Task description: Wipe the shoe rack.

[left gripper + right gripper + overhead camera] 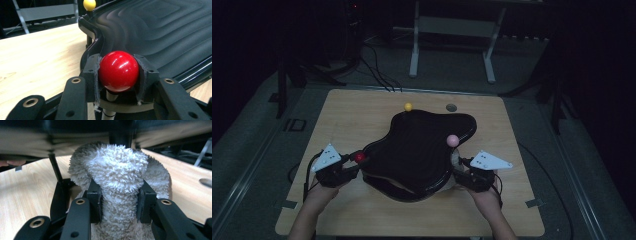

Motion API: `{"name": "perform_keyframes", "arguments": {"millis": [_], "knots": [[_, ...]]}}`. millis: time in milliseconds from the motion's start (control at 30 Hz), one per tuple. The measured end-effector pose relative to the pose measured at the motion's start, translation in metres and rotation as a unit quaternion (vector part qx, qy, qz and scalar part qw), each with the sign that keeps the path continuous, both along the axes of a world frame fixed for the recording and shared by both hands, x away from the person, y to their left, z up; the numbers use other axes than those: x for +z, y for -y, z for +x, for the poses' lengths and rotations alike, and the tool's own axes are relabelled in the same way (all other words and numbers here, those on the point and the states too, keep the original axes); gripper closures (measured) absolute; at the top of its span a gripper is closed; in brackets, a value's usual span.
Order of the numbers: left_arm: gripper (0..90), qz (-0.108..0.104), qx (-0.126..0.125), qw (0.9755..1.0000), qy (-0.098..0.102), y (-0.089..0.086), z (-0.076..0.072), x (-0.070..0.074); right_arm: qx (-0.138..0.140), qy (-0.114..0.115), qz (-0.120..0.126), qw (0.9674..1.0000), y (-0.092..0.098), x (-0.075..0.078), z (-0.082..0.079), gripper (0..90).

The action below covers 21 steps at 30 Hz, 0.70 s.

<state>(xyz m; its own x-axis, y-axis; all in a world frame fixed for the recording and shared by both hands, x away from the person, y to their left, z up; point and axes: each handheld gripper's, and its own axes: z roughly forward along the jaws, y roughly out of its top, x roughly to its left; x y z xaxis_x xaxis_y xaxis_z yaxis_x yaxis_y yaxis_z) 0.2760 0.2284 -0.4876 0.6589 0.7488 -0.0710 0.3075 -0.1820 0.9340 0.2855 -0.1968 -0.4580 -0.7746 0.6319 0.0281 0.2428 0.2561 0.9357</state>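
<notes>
Nearest to me, my left gripper is clamped on the red ball, a knob on a thin post at the near-left edge of the black tray. The ball is hard and glossy, so I judge it slippery; the pads cup it at its widest part, which looks like the safest hold, because higher or lower it could squirt out.

My right gripper is clamped on a roll of fluffy white cloth, pinched at the waist, with its free end bulging beyond the jaws and pressed under the tray's right edge. It is soft and light and gives under the pads, so a grip low on the roll should keep it from flopping.

Ahead of both grippers the tray spans the worktop on thin legs. It looks stiff, smooth and awkward to shift, so the knobs seem the best handles. Farther off stand the pink ball and, farthest, the yellow ball.
</notes>
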Motion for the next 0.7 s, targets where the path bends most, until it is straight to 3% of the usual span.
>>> {"name": "perform_keyframes", "arguments": {"millis": [100, 333, 567, 700], "knots": [[59.5, -0.001, 0.002, 1.0, 0.0, 0.0, 0.0, 0.0, -0.002, 0.0, -0.016, 0.9999, -0.003, -0.009, 0.001, 63.1], [59.4, -0.005, -0.001, 1.0, -0.001, -0.001, 0.001, -0.001, 0.003, -0.02, -0.011, 0.9997, -0.004, -0.023, 0.007, 62.6], [59.4, -0.004, 0.003, 1.0, -0.001, 0.0, 0.001, -0.001, 0.004, -0.028, -0.032, 0.9991, -0.007, -0.035, 0.008, 62.6], [59.4, -0.005, 0.002, 1.0, -0.001, 0.0, 0.001, -0.001, 0.009, -0.044, -0.036, 0.9983, -0.007, -0.046, 0.012, 62.3]]}}
